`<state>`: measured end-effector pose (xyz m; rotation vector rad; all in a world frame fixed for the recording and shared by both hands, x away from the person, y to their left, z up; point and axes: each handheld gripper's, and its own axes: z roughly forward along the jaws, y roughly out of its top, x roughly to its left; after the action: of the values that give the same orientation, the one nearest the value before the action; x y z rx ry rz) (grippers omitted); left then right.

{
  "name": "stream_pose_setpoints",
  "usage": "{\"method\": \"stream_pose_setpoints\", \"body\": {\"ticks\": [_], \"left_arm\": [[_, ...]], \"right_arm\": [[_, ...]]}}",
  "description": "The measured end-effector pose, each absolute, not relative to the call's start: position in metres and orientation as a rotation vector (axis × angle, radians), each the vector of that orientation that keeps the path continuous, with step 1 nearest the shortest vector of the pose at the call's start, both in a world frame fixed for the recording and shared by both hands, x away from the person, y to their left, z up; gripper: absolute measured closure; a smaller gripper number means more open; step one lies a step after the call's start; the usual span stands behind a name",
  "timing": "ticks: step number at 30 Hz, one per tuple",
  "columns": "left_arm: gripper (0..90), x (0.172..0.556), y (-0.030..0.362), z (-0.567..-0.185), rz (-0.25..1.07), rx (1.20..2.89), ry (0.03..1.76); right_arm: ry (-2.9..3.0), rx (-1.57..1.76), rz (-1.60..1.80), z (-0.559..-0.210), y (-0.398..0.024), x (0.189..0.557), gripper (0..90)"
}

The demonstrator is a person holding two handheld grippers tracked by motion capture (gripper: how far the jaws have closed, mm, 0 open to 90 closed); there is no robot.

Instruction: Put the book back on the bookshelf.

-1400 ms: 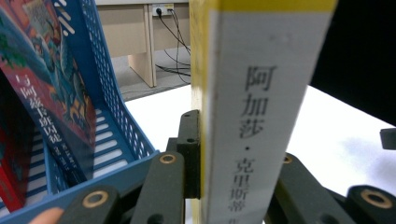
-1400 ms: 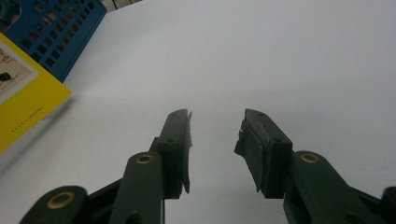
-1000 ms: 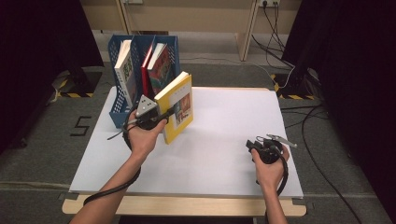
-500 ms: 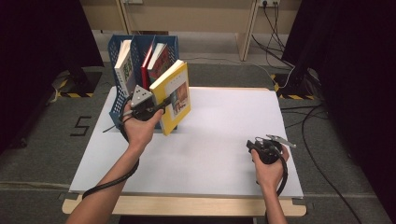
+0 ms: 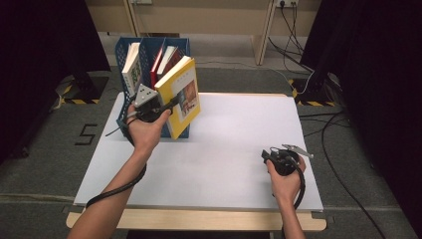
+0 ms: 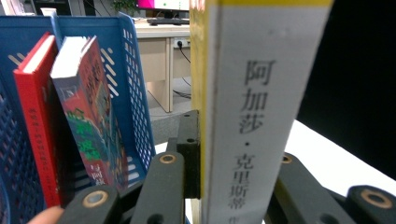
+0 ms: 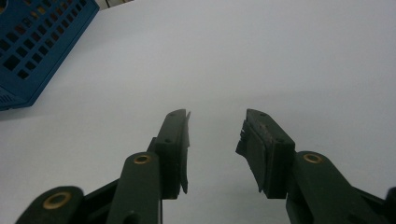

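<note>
Yellow book (image 5: 182, 99): one, clamped by its spine between the jaws of the left gripper (image 5: 169, 105), held upright and tilted a little, just in front of the blue file rack (image 5: 128, 117) at the table's far left.
Look of the yellow book: yellow cover with a small picture on the front and a pale page edge on top; in the left gripper view its white spine (image 6: 254, 116) carries dark printed characters running downward, with a yellow band across the top.
Books in the rack: three, one white-covered at the left (image 5: 131, 64), one red (image 5: 158, 62), one with a red and green cover (image 5: 170, 59) beside it.
Rack: one, blue plastic with perforated walls and upright dividers.
Grippers: two.
Right gripper (image 5: 275, 158): jaws apart with nothing between them, having just been opening a little; it rests over the bare white table (image 5: 234, 139) near the right front, well apart from the book.
Hidden or cut off: the yellow book's lower corner blocks the rack's near right corner in the high view; the spine's bottom characters run out of the left gripper view; the text on the cover is too small to read.
</note>
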<state>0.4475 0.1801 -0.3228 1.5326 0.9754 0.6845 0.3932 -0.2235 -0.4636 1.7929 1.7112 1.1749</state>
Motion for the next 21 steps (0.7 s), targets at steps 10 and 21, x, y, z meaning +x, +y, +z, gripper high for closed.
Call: {"method": "stream_pose_setpoints", "body": {"ticks": [10, 21], "left_arm": [[75.3, 0.455, 0.185, -0.314, 0.717, 1.508, 1.006], [75.3, 0.465, 0.191, -0.309, 0.750, 1.487, 1.050]], "right_arm": [[1.722, 1.789, 1.172, -0.464, -0.223, 0.392, 59.9], [1.715, 1.793, 1.176, -0.464, -0.221, 0.393, 60.0]]}}
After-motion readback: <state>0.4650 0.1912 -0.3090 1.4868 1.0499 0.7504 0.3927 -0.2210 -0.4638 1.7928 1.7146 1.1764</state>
